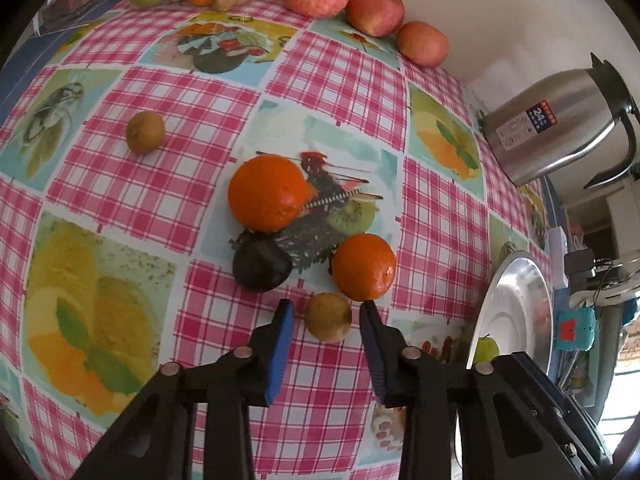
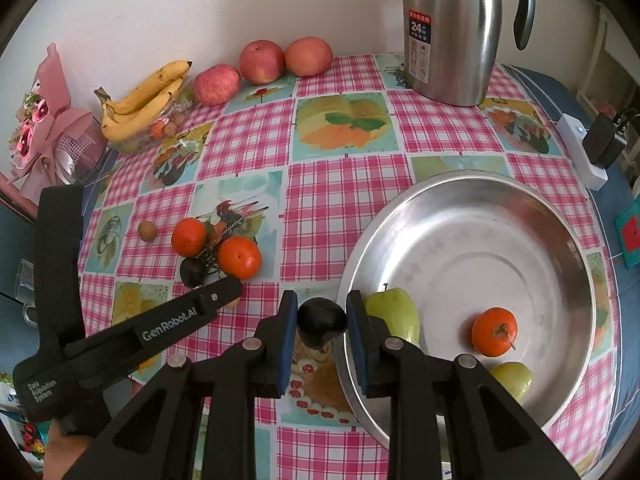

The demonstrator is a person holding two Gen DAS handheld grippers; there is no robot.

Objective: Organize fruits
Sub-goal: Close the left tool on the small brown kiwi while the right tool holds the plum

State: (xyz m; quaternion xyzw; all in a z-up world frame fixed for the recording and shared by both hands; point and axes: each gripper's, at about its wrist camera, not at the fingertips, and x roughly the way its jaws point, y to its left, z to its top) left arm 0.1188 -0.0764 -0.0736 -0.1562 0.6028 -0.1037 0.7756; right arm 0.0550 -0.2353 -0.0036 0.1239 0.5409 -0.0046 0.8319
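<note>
In the left wrist view, my left gripper [image 1: 326,314] stands open around a small yellow-brown fruit [image 1: 328,317] lying on the checked tablecloth; a strip of cloth shows between the left pad and the fruit. Just beyond lie a small orange [image 1: 364,268], a dark plum [image 1: 262,266] and a larger orange [image 1: 266,192]. My right gripper [image 2: 322,322] is shut on another dark plum [image 2: 322,320], held just left of the rim of the metal bowl [image 2: 560,240]. In the bowl lie a green apple [image 2: 394,312], a small orange [image 2: 494,332] and another green fruit [image 2: 514,378].
A kiwi [image 1: 145,132] sits alone to the left. Three red apples [image 2: 262,62] and bananas [image 2: 140,100] line the wall. A steel thermos jug [image 2: 452,32] stands at the back right, and a white power strip [image 2: 584,152] lies by the right table edge.
</note>
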